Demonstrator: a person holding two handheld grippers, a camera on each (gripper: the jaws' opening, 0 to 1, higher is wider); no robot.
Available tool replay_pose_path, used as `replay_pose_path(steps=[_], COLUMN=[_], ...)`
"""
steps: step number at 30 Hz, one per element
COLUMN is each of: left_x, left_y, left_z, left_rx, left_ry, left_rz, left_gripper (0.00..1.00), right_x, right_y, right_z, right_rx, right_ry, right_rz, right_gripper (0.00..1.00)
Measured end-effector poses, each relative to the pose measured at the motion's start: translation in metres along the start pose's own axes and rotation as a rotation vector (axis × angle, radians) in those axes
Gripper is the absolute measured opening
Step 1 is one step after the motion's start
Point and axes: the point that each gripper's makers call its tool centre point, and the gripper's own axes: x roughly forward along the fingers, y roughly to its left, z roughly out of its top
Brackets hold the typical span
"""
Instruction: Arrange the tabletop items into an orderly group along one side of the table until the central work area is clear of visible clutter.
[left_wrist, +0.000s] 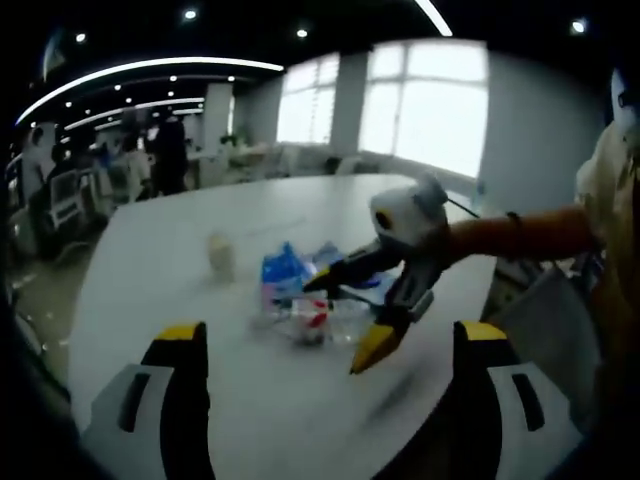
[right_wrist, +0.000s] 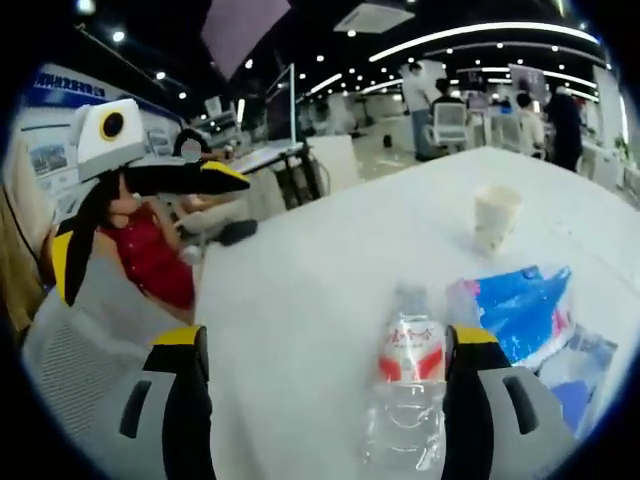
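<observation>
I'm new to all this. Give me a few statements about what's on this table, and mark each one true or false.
1. A clear water bottle with a red label lies on the white table. True.
2. The right gripper is shut tight on the bottle. False: its fingers are spread and hold nothing.
3. A pale paper cup stands apart from the blue packet. True.
4. The left gripper grips the cup. False: it is open, off the table's edge.

Bright windows (left_wrist: 415, 105) line the far wall of a large open office, where curved ceiling light strips (left_wrist: 140, 72) and recessed spotlights glow above a white surface (left_wrist: 300, 215), office chairs (right_wrist: 450, 122) and people standing in the distance.
</observation>
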Motion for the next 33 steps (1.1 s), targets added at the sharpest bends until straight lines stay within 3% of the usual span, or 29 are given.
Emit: replay_pose_path(steps=[8,15,24,33], left_x=[-0.002,-0.006,-0.012,-0.014], left_y=[-0.001,0.001,0.000,-0.006], left_z=[0.000,0.000,-0.006,0.002], left_rx=[0.001,0.003,0.003,-0.014], left_ry=[0.006,0.006,0.025,0.001], left_rz=[0.001,0.012,0.019,0.008], left_gripper=[0.99,0.98,0.98,0.96], right_x=[0.008,0.018,0.017,0.012], right_y=[-0.021,-0.031,-0.041,-0.055], right_z=[-0.006,-0.023,-0.032,-0.038], right_rx=[0.003,-0.016,-0.024,0.001], right_ry=[0.050,0.136,0.253,0.364], right_rz=[-0.041,-0.086,-0.125,-0.206], right_gripper=[0.91,0.83,0.62,0.42])
